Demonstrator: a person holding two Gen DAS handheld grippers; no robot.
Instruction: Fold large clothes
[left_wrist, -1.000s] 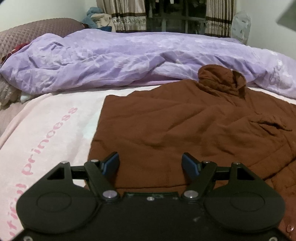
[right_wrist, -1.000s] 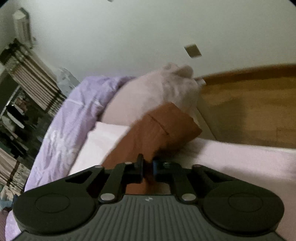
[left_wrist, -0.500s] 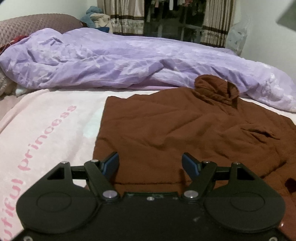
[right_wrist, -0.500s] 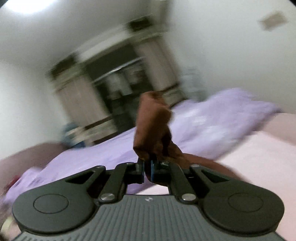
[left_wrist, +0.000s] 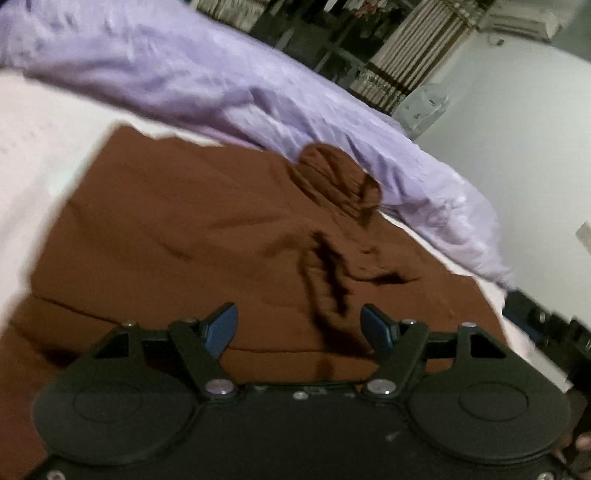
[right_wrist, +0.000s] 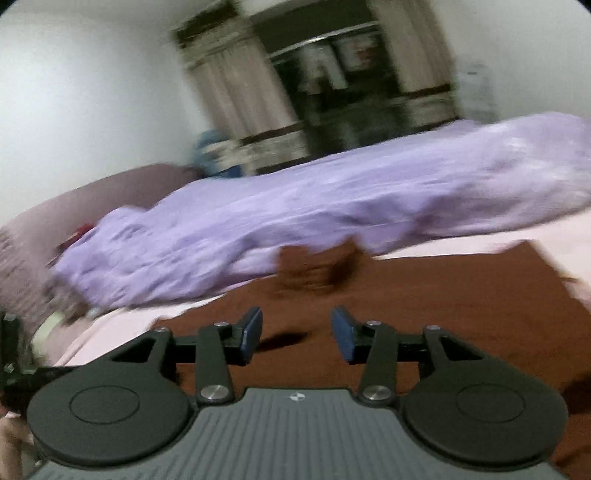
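In the left wrist view, the left gripper (left_wrist: 298, 326) hangs above the near hem of a brown hooded garment (left_wrist: 192, 236), its blue pads (left_wrist: 221, 325) set wide and closing slightly, with only air between them; the cloth lies beneath and ahead of the fingers, not pinched. The garment spreads flat on a pale pink bedsheet (left_wrist: 40, 155), with a dark crease running up from between the fingers toward the bunched hood (left_wrist: 338, 184) at its far end. Beyond the hood lies a rumpled lilac duvet (left_wrist: 207, 81), then striped curtains (left_wrist: 413, 59) and a white wall (left_wrist: 517, 147)

In the right wrist view, the right gripper (right_wrist: 296, 334) is partway apart and opening, nothing between its pads (right_wrist: 251, 332); the brown hooded garment (right_wrist: 443, 302) lies below and in front of it, apart from the fingers. Farther off sits the hood (right_wrist: 314, 267) against the lilac duvet (right_wrist: 332, 206), with a mauve headboard (right_wrist: 74, 206) at the left and blurred striped curtains (right_wrist: 240, 88) behind
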